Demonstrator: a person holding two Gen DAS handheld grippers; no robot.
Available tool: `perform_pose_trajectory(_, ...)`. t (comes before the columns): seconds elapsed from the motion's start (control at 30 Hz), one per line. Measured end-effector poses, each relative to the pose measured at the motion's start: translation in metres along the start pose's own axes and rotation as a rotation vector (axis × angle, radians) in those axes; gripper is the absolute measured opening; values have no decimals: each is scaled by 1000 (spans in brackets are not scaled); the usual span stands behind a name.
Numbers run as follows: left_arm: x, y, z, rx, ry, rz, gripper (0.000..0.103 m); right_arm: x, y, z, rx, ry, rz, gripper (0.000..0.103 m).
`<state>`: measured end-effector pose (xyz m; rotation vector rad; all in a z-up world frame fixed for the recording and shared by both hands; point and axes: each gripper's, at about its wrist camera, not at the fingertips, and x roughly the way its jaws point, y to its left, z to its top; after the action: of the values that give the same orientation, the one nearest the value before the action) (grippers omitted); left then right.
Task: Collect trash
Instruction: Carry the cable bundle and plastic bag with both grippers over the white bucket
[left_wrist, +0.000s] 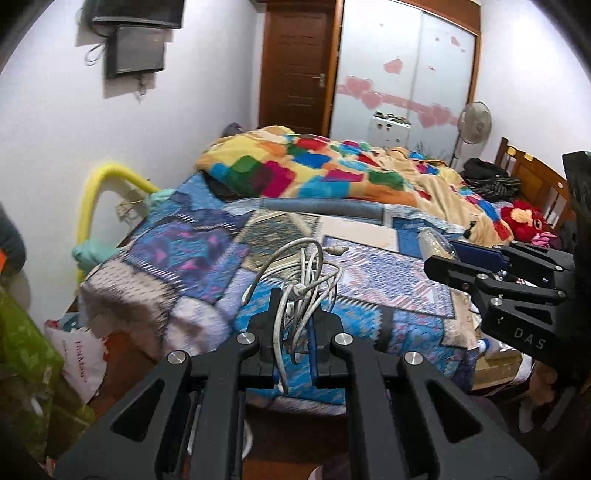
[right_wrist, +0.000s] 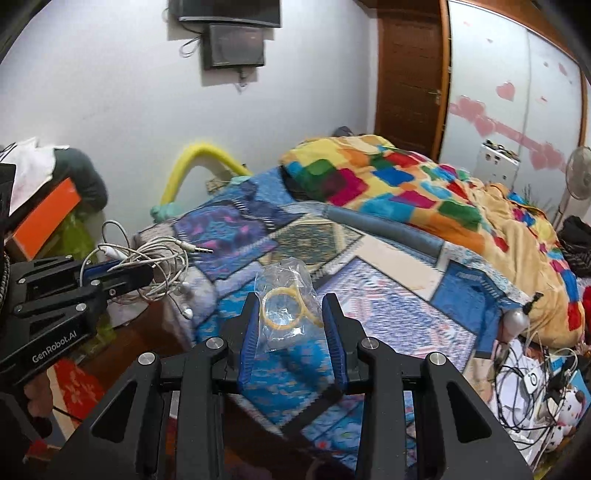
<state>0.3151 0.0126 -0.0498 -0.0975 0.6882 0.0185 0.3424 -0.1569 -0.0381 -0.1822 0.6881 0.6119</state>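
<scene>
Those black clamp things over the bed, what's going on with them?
A person is clearing litter off the bed with a hand-held gripper in each hand. The left hand-held gripper is clamped on a tangle of white earphone cable, lifted off the quilt. The right hand-held gripper has a clear plastic bag, with a yellow ring inside, between its fingers; whether it is pinched tight is unclear.
</scene>
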Motion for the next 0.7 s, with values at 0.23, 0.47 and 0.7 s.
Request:
perform_pose_trajectory(0.23, -23, 58, -33, -34, 27, 56, 10, 7, 57, -4, -52, 12, 57, 31)
perform_pose_trajectory(0.47, -44, 107, -72, -80, 52, 96, 10, 26, 113, -10, -101, 62, 122, 31)
perform_pose_trajectory(0.7, -44, 149, -113, -126, 125, 135, 10, 58, 163, -24, -155, 139, 184, 31)
